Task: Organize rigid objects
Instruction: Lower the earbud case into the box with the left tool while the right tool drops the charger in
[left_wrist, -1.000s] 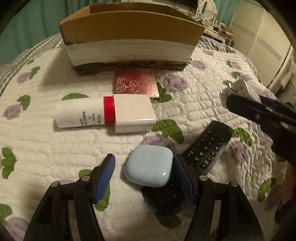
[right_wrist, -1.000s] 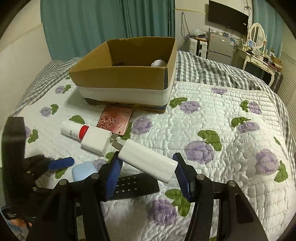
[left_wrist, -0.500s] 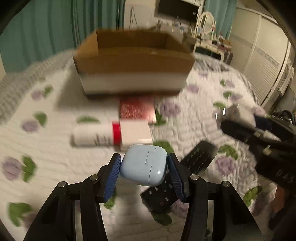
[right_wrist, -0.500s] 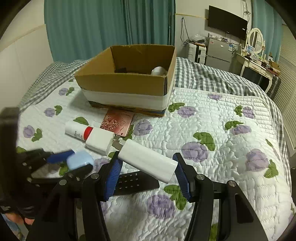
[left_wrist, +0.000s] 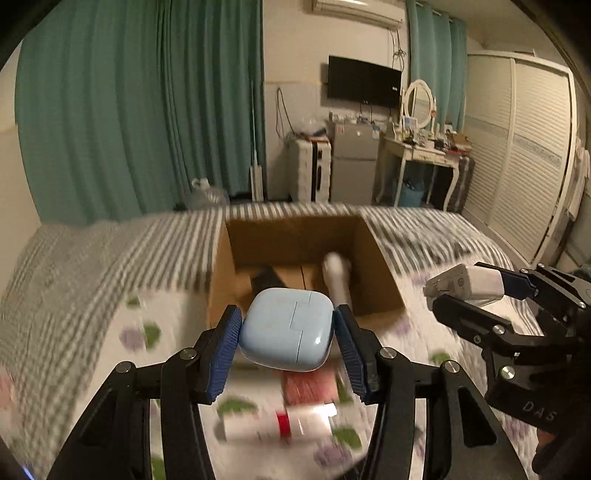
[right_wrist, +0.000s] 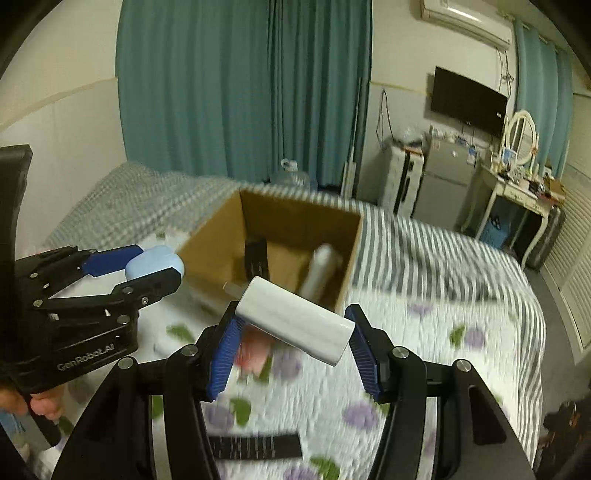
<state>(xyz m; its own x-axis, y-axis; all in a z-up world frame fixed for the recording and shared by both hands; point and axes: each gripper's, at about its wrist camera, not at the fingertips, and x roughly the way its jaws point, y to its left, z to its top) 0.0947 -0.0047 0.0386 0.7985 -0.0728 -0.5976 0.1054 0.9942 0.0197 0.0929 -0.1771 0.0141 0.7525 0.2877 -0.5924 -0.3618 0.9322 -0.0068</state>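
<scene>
While cardboard box (left_wrist: 373, 258) holds two items, left tongs (left_wrist: 286, 345) clamp blue case (left_wrist: 286, 328), right tongs (right_wrist: 291, 341) clamp white cylinder (right_wrist: 295, 321); bottle (left_wrist: 277, 424), red tin (left_wrist: 310, 384), remote (right_wrist: 255, 446) remain on bed before box.

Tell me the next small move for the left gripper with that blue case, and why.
Probably carry it a little further forward over the cardboard box before opening. The left gripper is shut on the blue case, lifted off the quilt, with the box's open top just ahead. The right gripper holds a white block alongside, so keep them apart.
</scene>
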